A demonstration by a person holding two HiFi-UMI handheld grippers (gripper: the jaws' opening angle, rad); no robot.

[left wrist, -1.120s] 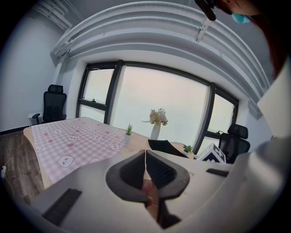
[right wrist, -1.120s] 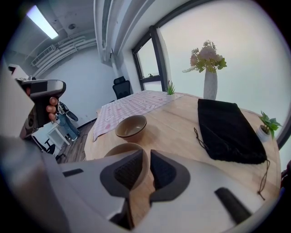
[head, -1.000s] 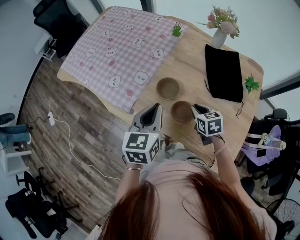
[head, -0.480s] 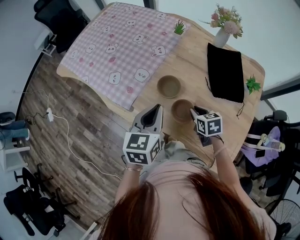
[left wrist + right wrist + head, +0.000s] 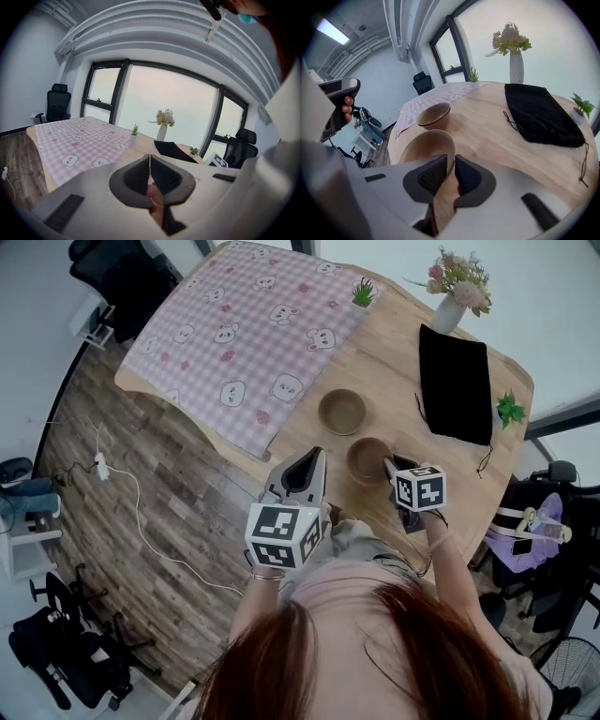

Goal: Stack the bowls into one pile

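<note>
The near bowl [image 5: 366, 457] sat close to the table's [image 5: 394, 371] edge nearest the person. The far bowl [image 5: 341, 411] stood just beyond it toward the table's middle, apart from it and near the hem of the checked cloth [image 5: 253, 334]. Both were upright and empty, and neither was yet stacked.

The right gripper [image 5: 392, 465] had its fingers drawn narrow across the near bowl's right-hand rim, one pad inside the wall and one outside. From the right gripper view they looked closed on it. The left gripper [image 5: 317, 456] was held off the table's near edge with its fingers pressed together on nothing.

The bowls looked like glazed ceramic or hard moulded ware: rigid, fairly light, smooth enough to slip, and likely to chip if knocked. A pinch on the rim was the only real hold, since the wall was too wide to span. With such a one-sided hold the bowl would probably tip away from the fingers once lifted, so it would want a firm squeeze and a low, level carry. It should then be set gently inside the far bowl rather than dropped in.

Compared with a second before, both bowls lay where they had been. The right gripper had edged in from just beside the near bowl until its fingers straddled the rim. The left gripper had barely shifted.
</note>
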